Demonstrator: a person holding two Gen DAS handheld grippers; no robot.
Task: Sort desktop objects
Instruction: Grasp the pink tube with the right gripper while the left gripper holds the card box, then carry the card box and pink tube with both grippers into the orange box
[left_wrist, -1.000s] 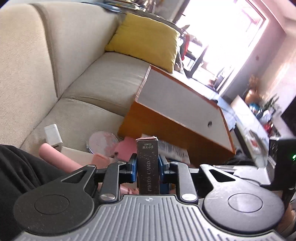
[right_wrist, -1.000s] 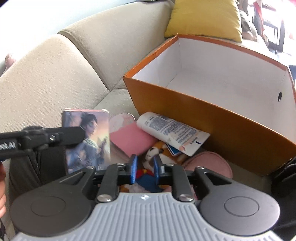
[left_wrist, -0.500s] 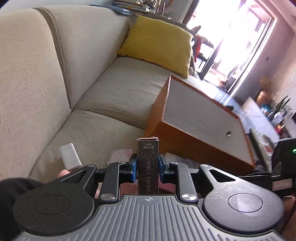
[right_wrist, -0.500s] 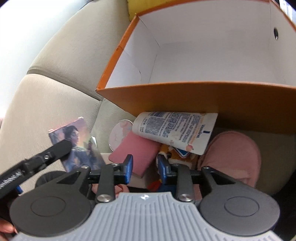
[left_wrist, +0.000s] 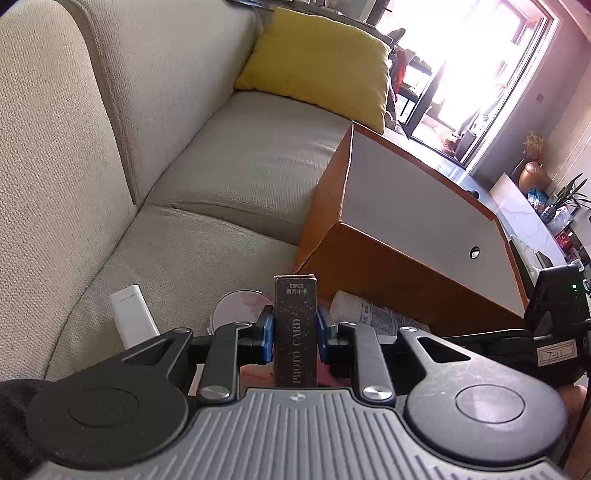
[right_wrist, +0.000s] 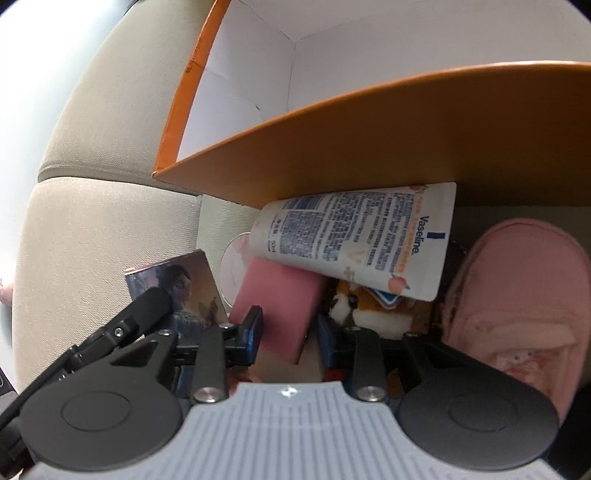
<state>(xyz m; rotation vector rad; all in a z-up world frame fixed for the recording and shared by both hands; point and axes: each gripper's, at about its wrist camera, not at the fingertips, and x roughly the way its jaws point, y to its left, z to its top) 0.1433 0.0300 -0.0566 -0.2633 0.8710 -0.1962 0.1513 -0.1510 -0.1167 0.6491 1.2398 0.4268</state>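
Left tool (left_wrist: 294, 332): pinching the card box (left_wrist: 295, 328) upright between its blue pads.
Right tool (right_wrist: 287, 334): jaws closing, 3 apart from 50 last... nothing pinched; pink pad (right_wrist: 280, 310) sits in the gap, untouched as far as I can tell.
Orange box (left_wrist: 402, 273): on the sofa (left_wrist: 221, 173), at 1 o'clock from the card box, open side empty.
Clutter: lotion tube (right_wrist: 354, 236) at 12 o'clock over the pink pad, plush toy (right_wrist: 365, 306) at 2 o'clock, pink slipper (right_wrist: 517, 295) at 3 o'clock.
Risk: the right tool, low in the pile, may snag the tube or toy alongside its target; the two tools sit close and could knock the card box loose.
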